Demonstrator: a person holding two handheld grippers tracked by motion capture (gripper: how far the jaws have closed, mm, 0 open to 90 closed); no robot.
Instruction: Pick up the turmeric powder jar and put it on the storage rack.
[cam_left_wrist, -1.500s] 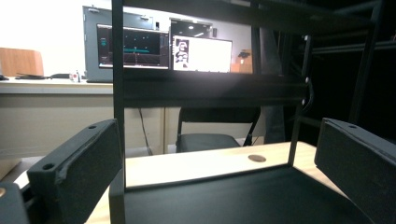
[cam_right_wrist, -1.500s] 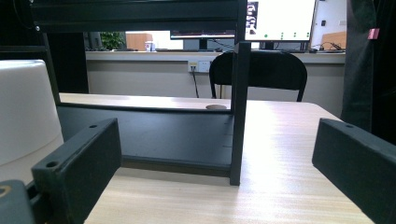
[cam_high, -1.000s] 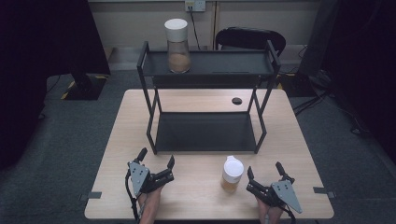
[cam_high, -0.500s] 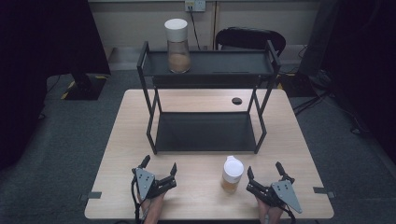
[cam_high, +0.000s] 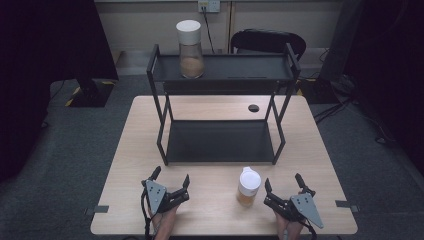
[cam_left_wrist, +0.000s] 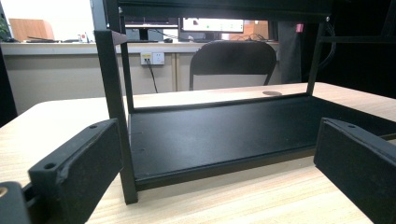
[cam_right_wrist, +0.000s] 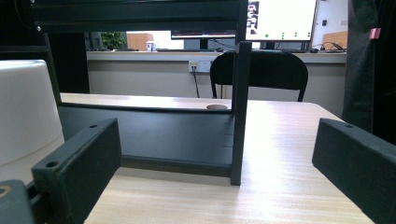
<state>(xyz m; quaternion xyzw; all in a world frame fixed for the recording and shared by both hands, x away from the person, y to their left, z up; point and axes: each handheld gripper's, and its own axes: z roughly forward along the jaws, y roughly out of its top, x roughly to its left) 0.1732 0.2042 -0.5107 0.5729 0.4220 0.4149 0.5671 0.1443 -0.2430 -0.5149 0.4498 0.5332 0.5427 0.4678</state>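
My left gripper (cam_high: 170, 182) has slid toward the near bench (cam_high: 215, 220) edge, jaws spread and empty; the upright white-lidded jar (cam_high: 248, 186) stands just beside my right gripper (cam_high: 283, 186), also spread, so right is nearer.
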